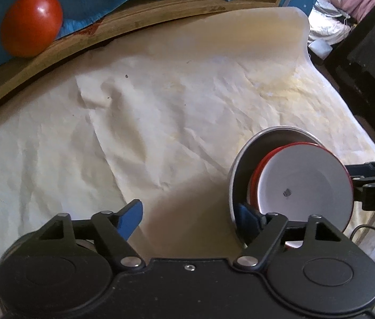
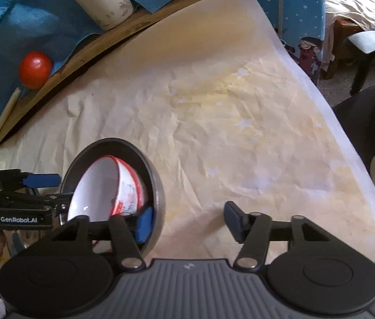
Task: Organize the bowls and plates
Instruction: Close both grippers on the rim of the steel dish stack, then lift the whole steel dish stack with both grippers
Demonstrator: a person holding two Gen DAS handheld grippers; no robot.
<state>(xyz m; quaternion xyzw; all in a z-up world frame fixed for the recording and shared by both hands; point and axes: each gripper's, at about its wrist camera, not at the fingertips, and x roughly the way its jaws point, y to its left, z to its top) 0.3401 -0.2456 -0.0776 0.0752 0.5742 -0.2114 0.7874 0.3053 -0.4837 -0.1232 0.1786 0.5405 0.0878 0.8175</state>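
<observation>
A grey metal bowl stands tilted on its edge on the paper-covered table, its opening turned toward the cameras. A red-rimmed white bowl lies nested inside it. My left gripper is open. Its right blue finger sits just inside the metal rim and its left finger is far off over bare paper. In the right wrist view the metal bowl holds the red-patterned bowl. My right gripper is open, with its left pad inside the metal wall and its right finger outside, apart from it.
A wooden board with blue cloth runs along the far edge, with a red tomato and a white canister on it. Crumpled white paper covers the table. A black chair stands past the right edge.
</observation>
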